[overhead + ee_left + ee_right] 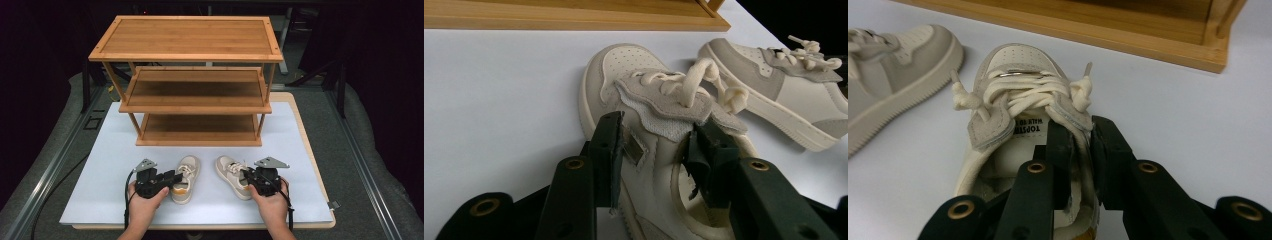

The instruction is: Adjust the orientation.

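Two shoes sit side by side on the white mat [100, 165], toes pointing far, toward the wooden rack [197, 105]. Long axes run near-to-far, each splayed a bit outward at the toe. Rack is straight ahead of both shoes, apart from them; bottom shelf [199, 125] is the closest shelf and bare.

Left gripper [167, 181] comes at the left shoe [185, 177] from the left side, near the heel end. In the left gripper view its jaws straddle the shoe's side wall: one jaw outside the shoe, one inside the opening, clamped on that collar wall, as far as I can tell. So it's grasping the left shoe.

Right gripper [248, 179] meets the right shoe [234, 176] from the right/near end. In the right gripper view the jaws are pinched on the shoe's right side wall just behind the laces; grasping the right shoe, w/ little gap left.

Key relation: each hand is on its own shoe, and the rack lies directly beyond along the shoes' long axes. Judgement: next move is lift & carry far, toes first, onto a shelf; no crossing of arms needed. Risk: the grip is on soft collar fabric, so a shoe may droop toe-down & catch the shelf's front edge.
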`<state>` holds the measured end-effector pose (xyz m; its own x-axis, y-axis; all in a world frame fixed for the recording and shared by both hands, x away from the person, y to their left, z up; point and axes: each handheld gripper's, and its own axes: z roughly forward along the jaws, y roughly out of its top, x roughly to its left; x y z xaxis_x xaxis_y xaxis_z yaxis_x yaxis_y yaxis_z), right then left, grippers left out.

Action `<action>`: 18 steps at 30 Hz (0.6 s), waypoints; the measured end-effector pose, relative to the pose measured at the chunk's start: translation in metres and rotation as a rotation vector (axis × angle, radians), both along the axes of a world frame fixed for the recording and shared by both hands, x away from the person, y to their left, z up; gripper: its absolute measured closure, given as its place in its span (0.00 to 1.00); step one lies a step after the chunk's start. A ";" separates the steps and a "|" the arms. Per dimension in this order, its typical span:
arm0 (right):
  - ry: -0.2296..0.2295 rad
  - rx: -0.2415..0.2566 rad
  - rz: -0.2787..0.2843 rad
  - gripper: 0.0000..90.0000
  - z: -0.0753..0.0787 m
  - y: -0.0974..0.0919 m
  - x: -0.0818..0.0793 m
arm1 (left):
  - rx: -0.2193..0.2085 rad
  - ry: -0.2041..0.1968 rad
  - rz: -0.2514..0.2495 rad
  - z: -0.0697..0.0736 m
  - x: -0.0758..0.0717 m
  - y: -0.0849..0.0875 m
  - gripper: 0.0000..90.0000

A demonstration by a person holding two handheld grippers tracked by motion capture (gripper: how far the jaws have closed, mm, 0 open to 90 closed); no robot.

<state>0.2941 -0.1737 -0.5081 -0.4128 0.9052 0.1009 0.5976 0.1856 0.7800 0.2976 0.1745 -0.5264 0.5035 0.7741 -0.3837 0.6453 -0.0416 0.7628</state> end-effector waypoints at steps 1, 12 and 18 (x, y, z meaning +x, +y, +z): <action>0.000 0.003 0.000 0.88 0.000 0.004 0.000 | -0.001 -0.001 -0.001 0.000 0.000 -0.002 0.66; 0.003 -0.004 0.011 0.74 -0.006 0.044 -0.005 | -0.015 -0.013 -0.002 -0.001 -0.007 -0.014 0.62; 0.056 0.104 0.053 0.61 -0.006 0.038 -0.007 | -0.028 -0.001 -0.036 0.002 -0.009 -0.009 0.60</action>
